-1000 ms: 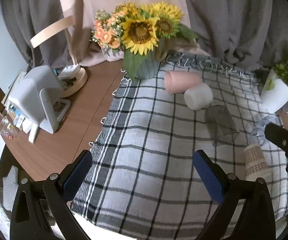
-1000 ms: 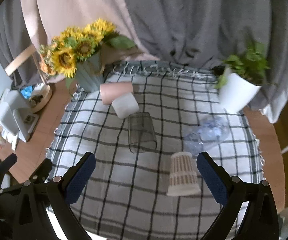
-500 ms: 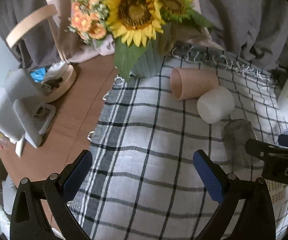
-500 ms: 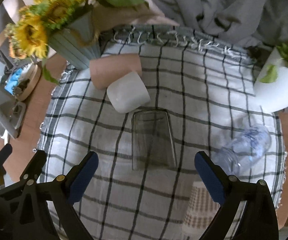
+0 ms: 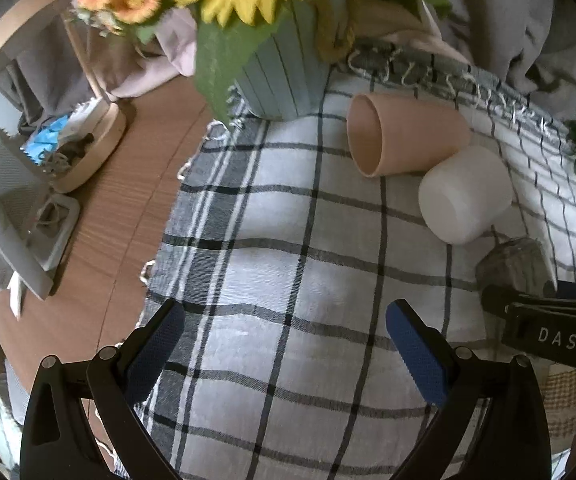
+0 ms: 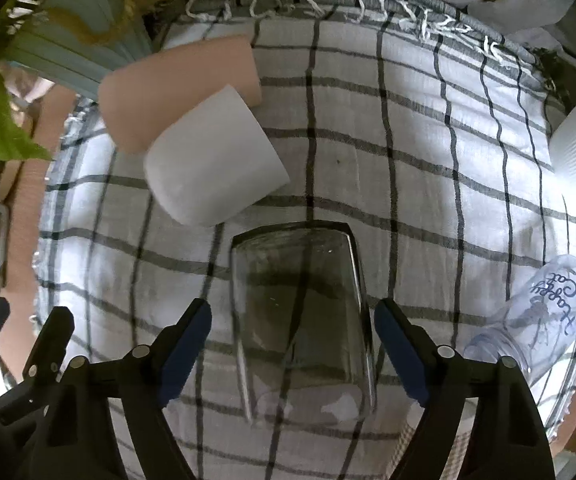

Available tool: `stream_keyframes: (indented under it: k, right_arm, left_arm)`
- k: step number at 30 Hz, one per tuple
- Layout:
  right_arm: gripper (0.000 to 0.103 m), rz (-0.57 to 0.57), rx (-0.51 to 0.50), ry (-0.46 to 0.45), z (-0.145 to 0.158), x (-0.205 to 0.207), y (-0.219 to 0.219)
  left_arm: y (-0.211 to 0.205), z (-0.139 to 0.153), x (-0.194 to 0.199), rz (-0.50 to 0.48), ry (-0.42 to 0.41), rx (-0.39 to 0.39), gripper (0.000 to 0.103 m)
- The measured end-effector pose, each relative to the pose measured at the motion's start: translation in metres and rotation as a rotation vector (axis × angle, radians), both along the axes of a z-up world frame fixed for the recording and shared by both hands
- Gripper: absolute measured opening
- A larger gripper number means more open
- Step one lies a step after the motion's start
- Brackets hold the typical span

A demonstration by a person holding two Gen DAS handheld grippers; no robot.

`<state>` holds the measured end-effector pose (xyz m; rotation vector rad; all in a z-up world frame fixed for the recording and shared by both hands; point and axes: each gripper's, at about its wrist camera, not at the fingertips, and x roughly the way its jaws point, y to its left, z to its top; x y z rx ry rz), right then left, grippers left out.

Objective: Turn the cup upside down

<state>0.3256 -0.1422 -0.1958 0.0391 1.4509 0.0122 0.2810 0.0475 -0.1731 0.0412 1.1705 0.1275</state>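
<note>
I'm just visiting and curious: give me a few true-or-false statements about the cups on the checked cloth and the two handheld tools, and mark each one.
1. The clear glass cup lies on its side between the open fingers of the right tool. True.
2. The right tool is clamped shut on the glass. False: its blue pads stand apart from the glass on both sides.
3. The pink cup stands upright. False: it lies on its side beside the white cup.
4. The left tool is open with only checked cloth between its fingers. True.
5. The sunflower vase has tipped over. False: it stands upright at the cloth's far edge.
</note>
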Motion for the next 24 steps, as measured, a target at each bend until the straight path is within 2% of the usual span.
stream_keyframes:
  k: [5,7,12,19,24]
  right_arm:
    - [0.077,0.001,-0.007,0.037,-0.015,0.007,0.007]
    - [0.070,-0.008,-0.021,0.044,-0.019,0.010,0.007]
    - [0.069,-0.043,-0.013,0.038,-0.020,0.014,0.010]
    - [0.069,-0.074,0.011,0.008,-0.003,-0.004,0.007]
    - [0.069,-0.101,0.001,-0.056,0.028,-0.025,0.022]
  left_arm:
    - [-0.001,-0.011,0.007,0.001,0.030,0.007,0.103]
    - [-0.002,-0.014,0.008,-0.001,0.037,0.008,0.103]
    - [-0.002,-0.014,0.008,-0.019,0.041,0.014,0.103]
    - [0.002,0.000,-0.001,-0.054,0.018,0.021,0.103]
    - [0.007,0.014,-0.014,-0.086,0.014,0.004,0.103]
